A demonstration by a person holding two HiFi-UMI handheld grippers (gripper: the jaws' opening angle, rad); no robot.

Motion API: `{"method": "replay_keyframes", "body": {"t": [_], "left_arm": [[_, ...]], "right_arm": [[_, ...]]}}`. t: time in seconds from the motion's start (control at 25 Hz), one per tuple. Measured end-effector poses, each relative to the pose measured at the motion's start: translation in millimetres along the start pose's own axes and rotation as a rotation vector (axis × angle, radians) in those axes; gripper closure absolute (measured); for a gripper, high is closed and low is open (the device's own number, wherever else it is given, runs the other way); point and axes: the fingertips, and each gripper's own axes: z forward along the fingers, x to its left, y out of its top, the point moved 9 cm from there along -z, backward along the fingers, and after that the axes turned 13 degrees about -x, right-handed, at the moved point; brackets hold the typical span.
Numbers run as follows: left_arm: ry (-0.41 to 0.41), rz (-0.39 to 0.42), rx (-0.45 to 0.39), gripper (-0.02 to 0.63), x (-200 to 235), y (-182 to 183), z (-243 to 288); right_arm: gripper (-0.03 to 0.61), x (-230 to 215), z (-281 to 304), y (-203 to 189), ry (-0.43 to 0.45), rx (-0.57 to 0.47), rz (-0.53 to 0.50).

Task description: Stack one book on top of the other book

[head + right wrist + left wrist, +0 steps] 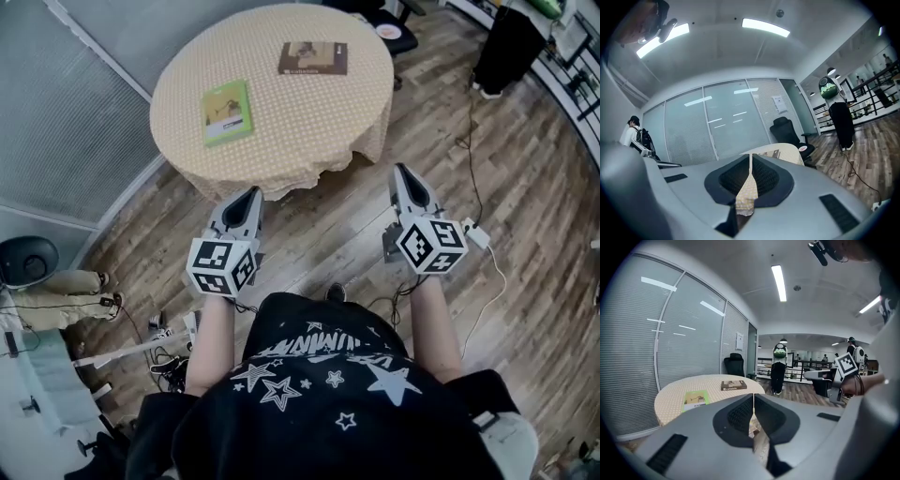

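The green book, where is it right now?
In the head view the green book lies flat on the left part of the round table, apart from the brown book toward the far right.

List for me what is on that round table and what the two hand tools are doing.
table: round, patterned cloth
green book: flat, left part of table
brown book: flat, far side, apart from the green one
left gripper: jaws together, empty, over the floor before the table
right gripper: jaws together, empty, over the floor
stack: not yet made
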Motion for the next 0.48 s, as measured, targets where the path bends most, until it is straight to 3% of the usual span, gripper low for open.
{"method": "replay_keyframes", "body": {"t": [0.48], "left_arm": [[0.008,-0.034,0.046,0.598,18.1,-13.2,30.6]], "right_arm": [[0.545,-17.9,27.8,-20.6,-0.01,0.058,0.032]]}}
